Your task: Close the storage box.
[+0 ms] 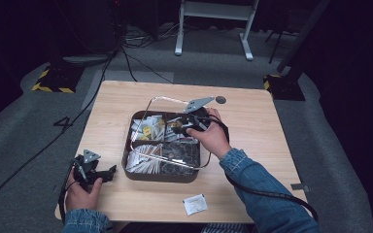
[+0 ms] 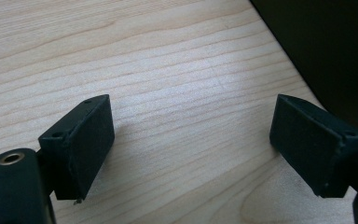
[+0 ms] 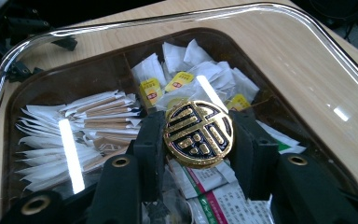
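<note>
right tongs [image 3: 198, 140] around gold knob [image 3: 198, 134] of clear lid [image 3: 303, 60] over tray [image 1: 126, 167]

My right gripper [image 3: 198, 135] grips the gold knob [image 3: 198, 134] of the clear lid [image 1: 151, 103], which hangs tilted over the brown tray [image 1: 161, 174] mid-bench and blocks any reach from above into the sachets [image 3: 93, 122]. The tray's walls bar a low sideways pass. Bare bench [image 1: 111, 104] lies open along the far edge and down the left and right edges. Near the front edge a white packet [image 1: 194, 204] lies in the path. My left gripper [image 2: 191, 140] stands at the front left corner, fingers [image 2: 81, 142] spread over bare wood, the tray wall just beside one.
</note>
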Demonstrator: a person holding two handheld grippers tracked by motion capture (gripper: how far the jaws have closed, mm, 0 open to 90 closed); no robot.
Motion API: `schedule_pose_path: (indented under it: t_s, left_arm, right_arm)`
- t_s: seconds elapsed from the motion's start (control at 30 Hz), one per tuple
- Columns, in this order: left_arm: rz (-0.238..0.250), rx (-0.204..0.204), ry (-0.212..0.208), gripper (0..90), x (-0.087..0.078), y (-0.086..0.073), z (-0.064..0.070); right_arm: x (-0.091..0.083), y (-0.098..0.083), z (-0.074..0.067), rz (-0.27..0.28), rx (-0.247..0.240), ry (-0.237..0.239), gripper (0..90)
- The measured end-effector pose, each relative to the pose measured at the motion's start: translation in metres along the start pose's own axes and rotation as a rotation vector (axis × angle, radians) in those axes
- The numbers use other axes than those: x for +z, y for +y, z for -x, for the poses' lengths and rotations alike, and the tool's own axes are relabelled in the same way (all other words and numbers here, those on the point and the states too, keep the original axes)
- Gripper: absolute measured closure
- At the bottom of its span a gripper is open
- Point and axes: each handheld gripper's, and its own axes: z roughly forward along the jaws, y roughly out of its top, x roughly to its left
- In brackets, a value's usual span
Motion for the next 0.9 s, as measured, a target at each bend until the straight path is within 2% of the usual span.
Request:
schedule_pose_path:
  t_s: [0.47, 0.9]
  left_arm:
    - [0.0, 0.0, 0.0, 14.3, 0.0, 0.0, 0.0]
    - [0.0, 0.0, 0.0, 14.3, 0.0, 0.0, 0.0]
  right_arm:
    - [0.041, -0.009, -0.01, -0.016, -0.033, 0.033, 58.5]
    - [0.058, -0.018, -0.014, -0.02, -0.049, 0.064, 58.5]
